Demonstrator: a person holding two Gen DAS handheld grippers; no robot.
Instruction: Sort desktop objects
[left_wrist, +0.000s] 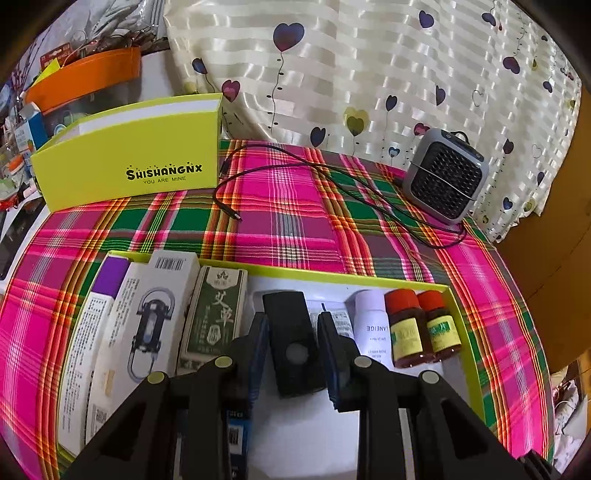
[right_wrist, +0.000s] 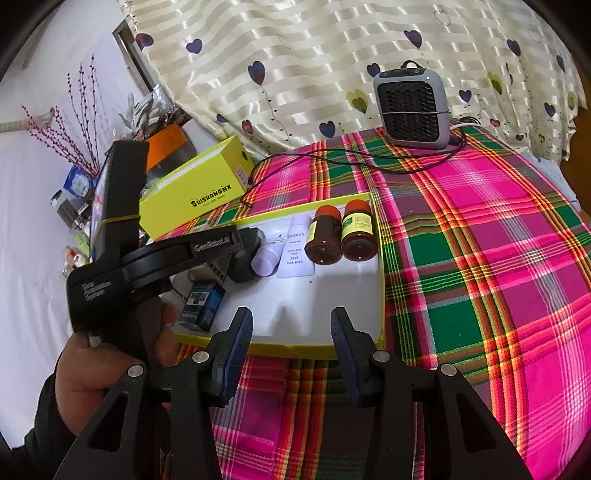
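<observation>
A black rectangular block (left_wrist: 291, 341) with a pale round spot on its face sits between the pads of the left gripper (left_wrist: 293, 356), whose jaws close against its two long sides; it hangs over the white floor of a shallow yellow-rimmed tray (left_wrist: 467, 321), and whether its far end touches that floor cannot be told. To its left in the tray lie a green box with Chinese characters (left_wrist: 216, 317), a white box printed with a device (left_wrist: 147, 325) and a purple-and-white box (left_wrist: 94, 314), packed side by side against the tray's left part. To its right lie a white tube (left_wrist: 371, 325) and two amber bottles with red caps (left_wrist: 423, 328), touching each other near the right wall. The white floor between the block and the tray's near edge is open in the right wrist view, where the right gripper (right_wrist: 291, 354) hovers just over that near rim with its fingers apart and nothing between them. A hand (right_wrist: 110, 365) grips the left tool's handle. Beyond the tray, a yellow-green box (left_wrist: 129, 162) stands at the far left of the plaid tablecloth (left_wrist: 295, 221), a black cable (left_wrist: 332, 173) loops across the cloth, and a small grey fan (left_wrist: 445, 177) stands at the far right edge. A cream curtain with hearts (left_wrist: 369, 74) hangs behind the table.
</observation>
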